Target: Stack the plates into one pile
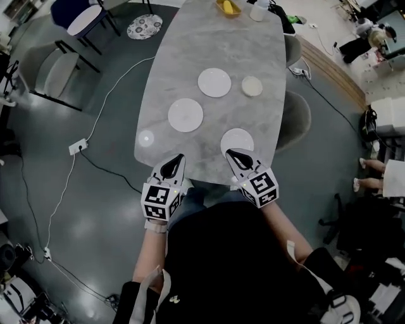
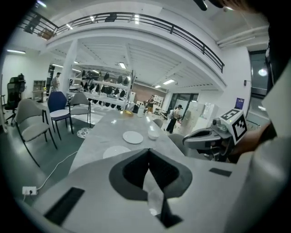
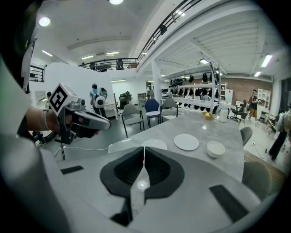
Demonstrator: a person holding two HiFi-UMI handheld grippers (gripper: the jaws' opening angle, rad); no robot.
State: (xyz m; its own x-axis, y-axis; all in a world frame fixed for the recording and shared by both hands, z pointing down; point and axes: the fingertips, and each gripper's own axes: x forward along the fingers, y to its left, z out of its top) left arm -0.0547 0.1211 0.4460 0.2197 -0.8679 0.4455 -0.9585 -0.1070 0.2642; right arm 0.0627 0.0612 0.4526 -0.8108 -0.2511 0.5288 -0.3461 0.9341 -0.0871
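Several white dishes lie spread on the grey marble table (image 1: 190, 44). Two large plates (image 1: 214, 82) (image 1: 185, 114) are in the middle, a third plate (image 1: 237, 140) is near the front edge, and a small saucer (image 1: 146, 138) is at the left. A small bowl (image 1: 252, 86) sits right of the far plate. My left gripper (image 1: 180, 157) hovers at the near table edge, shut and empty. My right gripper (image 1: 230, 152) is shut and empty, its tip just beside the near plate. The left gripper view shows two plates (image 2: 132, 137) (image 2: 117, 151) and the bowl (image 2: 153, 134) ahead.
A yellow dish (image 1: 228, 7) and a white jug (image 1: 258, 11) stand at the table's far end. Chairs (image 1: 54, 73) stand to the left, and another chair (image 1: 294, 117) is tucked in on the right. Cables and a power strip (image 1: 78, 147) lie on the floor. A person's legs (image 1: 373, 168) are at the right.
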